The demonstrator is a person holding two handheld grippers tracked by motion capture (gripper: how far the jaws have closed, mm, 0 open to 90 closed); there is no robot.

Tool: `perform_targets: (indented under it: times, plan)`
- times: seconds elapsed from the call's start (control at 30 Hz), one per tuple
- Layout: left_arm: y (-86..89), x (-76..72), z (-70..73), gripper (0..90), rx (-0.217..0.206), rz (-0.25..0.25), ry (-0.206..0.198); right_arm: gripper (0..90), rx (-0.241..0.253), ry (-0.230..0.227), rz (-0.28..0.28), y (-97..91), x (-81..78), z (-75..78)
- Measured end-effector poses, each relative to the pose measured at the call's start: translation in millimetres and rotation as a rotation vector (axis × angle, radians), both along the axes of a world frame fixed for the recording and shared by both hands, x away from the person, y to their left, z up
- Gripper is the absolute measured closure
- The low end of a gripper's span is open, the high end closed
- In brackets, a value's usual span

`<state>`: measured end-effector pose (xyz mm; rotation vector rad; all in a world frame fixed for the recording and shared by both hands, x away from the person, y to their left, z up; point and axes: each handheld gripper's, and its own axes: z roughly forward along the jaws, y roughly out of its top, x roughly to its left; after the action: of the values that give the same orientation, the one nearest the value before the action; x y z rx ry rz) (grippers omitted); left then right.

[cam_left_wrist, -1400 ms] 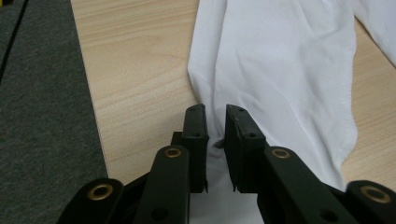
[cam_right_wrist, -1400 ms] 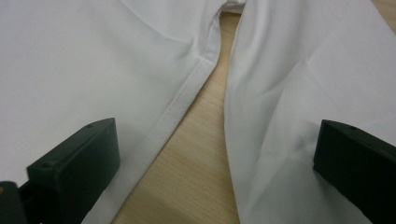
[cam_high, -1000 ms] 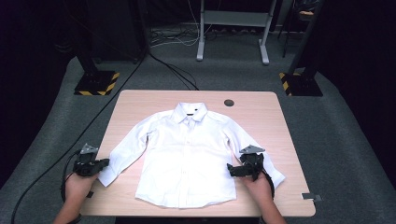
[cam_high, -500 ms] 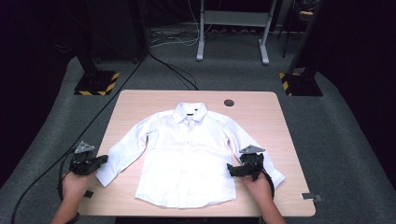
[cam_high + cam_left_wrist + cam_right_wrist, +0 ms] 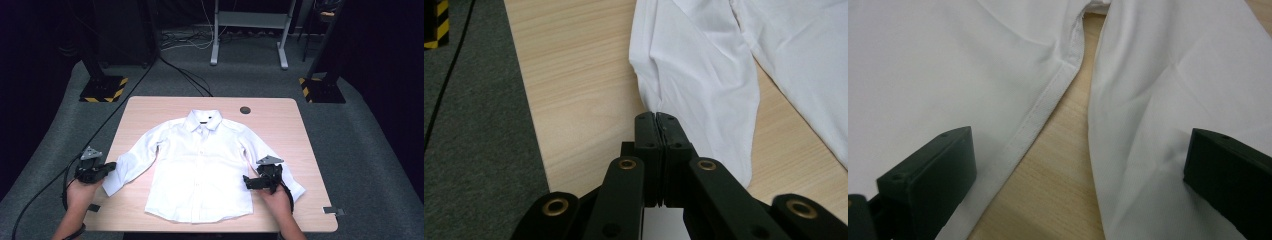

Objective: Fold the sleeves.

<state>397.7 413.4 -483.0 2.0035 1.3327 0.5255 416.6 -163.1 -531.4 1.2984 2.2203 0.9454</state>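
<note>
A white long-sleeved shirt (image 5: 200, 170) lies flat and face up on the wooden table (image 5: 280, 120), collar toward the far edge. My left gripper (image 5: 111, 166) is at the table's left edge, shut on the edge of the shirt's left-hand sleeve (image 5: 704, 90). In the left gripper view the jaws of that gripper (image 5: 656, 117) are pressed together, and the cloth puckers at their tips. My right gripper (image 5: 246, 181) stands open low over the shirt's right side. In the right gripper view its jaws (image 5: 1078, 170) straddle the gap between the shirt's body (image 5: 948, 60) and the other sleeve (image 5: 1173, 75).
A small dark round disc (image 5: 245, 109) sits on the table near the far edge. Stand bases with yellow-black stripes (image 5: 104, 89) (image 5: 322, 91) flank the table on grey carpet. A cable (image 5: 185, 75) runs along the floor. A metal frame (image 5: 250, 30) stands behind.
My left gripper has shifted slightly to the left at the sleeve's end. The right gripper and the shirt's body have stayed where they were.
</note>
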Motion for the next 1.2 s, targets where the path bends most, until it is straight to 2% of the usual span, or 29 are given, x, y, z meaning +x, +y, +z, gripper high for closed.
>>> perform_targets:
  times: [0.2, 0.5, 0.87, 1.0, 1.2]
  plan:
    - [2.1, 3.9, 1.9, 88.7, 0.011, 0.003, 0.006, 0.0, 0.0, 0.0, 0.0, 0.0, 0.0, 0.0]
    - [14.8, 10.7, 17.9, 88.6, 0.031, 0.028, -0.01, 0.0, 0.0, -0.001, 0.0, 0.0, 0.0, 0.0]
    - [14.1, 20.2, 31.6, 88.6, 0.029, 0.031, -0.027, 0.0, -0.001, 0.0, 0.0, 0.0, 0.0, 0.0]
    - [7.7, 20.3, 42.0, 88.6, 0.029, 0.011, -0.054, 0.0, 0.0, -0.001, 0.0, 0.0, 0.0, 0.0]
    - [-8.7, 19.2, 55.0, 88.6, 0.059, -0.04, -0.09, 0.0, 0.0, -0.001, 0.0, 0.0, 0.0, 0.0]
